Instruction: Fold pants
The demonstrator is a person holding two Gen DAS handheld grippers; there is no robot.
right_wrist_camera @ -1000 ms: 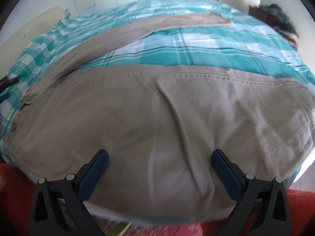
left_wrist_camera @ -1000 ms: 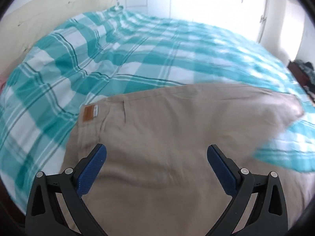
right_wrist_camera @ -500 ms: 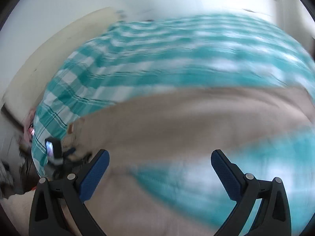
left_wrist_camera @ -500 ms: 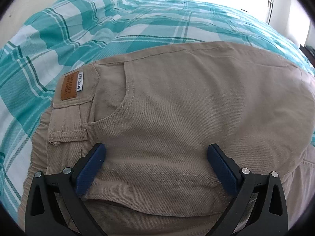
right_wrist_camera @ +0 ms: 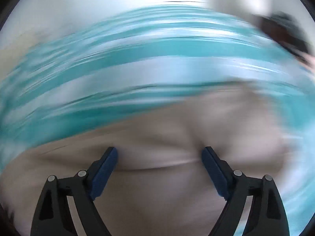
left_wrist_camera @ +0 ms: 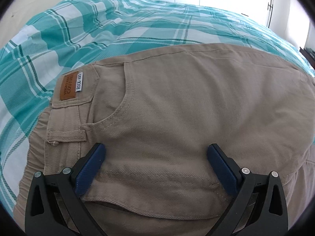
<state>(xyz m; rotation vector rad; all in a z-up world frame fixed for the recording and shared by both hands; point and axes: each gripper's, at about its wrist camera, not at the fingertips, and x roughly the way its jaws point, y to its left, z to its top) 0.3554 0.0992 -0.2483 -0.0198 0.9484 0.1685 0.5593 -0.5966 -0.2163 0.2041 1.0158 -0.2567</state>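
Left gripper (left_wrist_camera: 156, 157) wide open, empty over pants (left_wrist_camera: 177, 118); right gripper (right_wrist_camera: 159, 157) closing, empty—pinch both layers near the 9 o'clock waistband (left_wrist_camera: 65, 133).

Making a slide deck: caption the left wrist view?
Open left gripper poised over beige pants, leather waistband patch visible, on teal plaid bedspread.
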